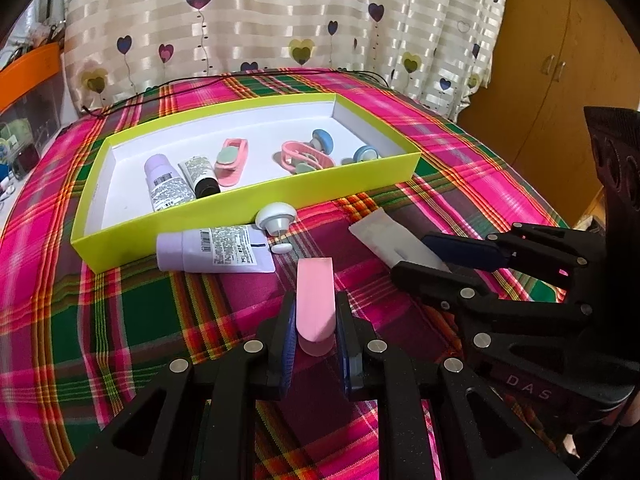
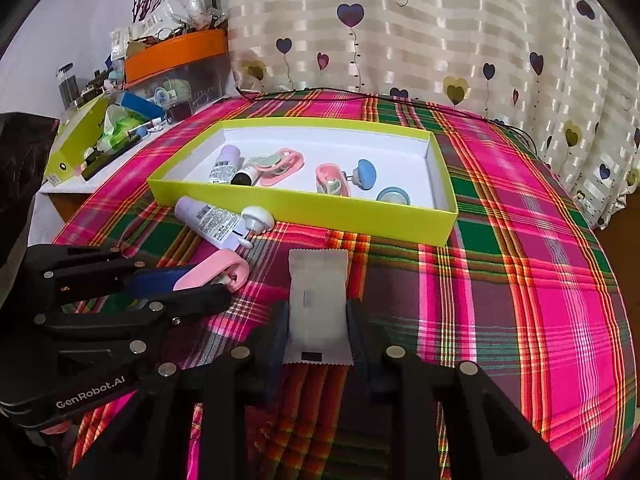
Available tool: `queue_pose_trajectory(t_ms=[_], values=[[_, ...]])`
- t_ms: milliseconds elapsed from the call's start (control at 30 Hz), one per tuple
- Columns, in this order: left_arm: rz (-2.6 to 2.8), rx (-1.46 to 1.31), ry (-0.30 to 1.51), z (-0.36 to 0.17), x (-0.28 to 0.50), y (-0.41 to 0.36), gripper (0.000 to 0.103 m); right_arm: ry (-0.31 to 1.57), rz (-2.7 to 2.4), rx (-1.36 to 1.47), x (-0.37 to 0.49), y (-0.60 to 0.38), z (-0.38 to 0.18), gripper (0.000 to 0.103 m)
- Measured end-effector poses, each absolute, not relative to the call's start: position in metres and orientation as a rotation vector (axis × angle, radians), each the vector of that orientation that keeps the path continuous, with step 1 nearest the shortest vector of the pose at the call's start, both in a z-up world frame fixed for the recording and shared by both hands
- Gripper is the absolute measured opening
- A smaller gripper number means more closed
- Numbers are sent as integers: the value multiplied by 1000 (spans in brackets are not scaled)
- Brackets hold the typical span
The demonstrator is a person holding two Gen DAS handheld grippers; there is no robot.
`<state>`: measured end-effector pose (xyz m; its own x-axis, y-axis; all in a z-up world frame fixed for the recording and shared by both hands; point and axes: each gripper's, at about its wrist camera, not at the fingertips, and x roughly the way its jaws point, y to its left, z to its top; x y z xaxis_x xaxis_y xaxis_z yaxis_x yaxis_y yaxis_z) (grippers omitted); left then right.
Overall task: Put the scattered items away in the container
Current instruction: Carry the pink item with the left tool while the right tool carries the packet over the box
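My left gripper is shut on a flat pink clip, which points toward the yellow-green box. From the right wrist view the same clip shows in the left gripper at lower left. My right gripper has its pads against both edges of a white sachet lying on the plaid cloth. The box holds tubes, pink clips and blue knobs. Outside it, by its front wall, lie a lavender tube and a white knob.
A black cable runs along the table's far edge by the heart-print curtain. To the left, a side table carries another yellow-green box of clutter and an orange-lidded bin. A wooden cabinet stands at the right.
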<state>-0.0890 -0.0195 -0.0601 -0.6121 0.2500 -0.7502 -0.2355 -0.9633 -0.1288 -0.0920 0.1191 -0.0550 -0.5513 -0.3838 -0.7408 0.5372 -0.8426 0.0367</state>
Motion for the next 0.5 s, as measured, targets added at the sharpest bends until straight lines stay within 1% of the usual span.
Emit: queue_pose_trajectory(t_ms=[500], values=[[2634,-1130,-24,-37,-80,-17,18,212,-2400,1010,-84,126,-42,30]])
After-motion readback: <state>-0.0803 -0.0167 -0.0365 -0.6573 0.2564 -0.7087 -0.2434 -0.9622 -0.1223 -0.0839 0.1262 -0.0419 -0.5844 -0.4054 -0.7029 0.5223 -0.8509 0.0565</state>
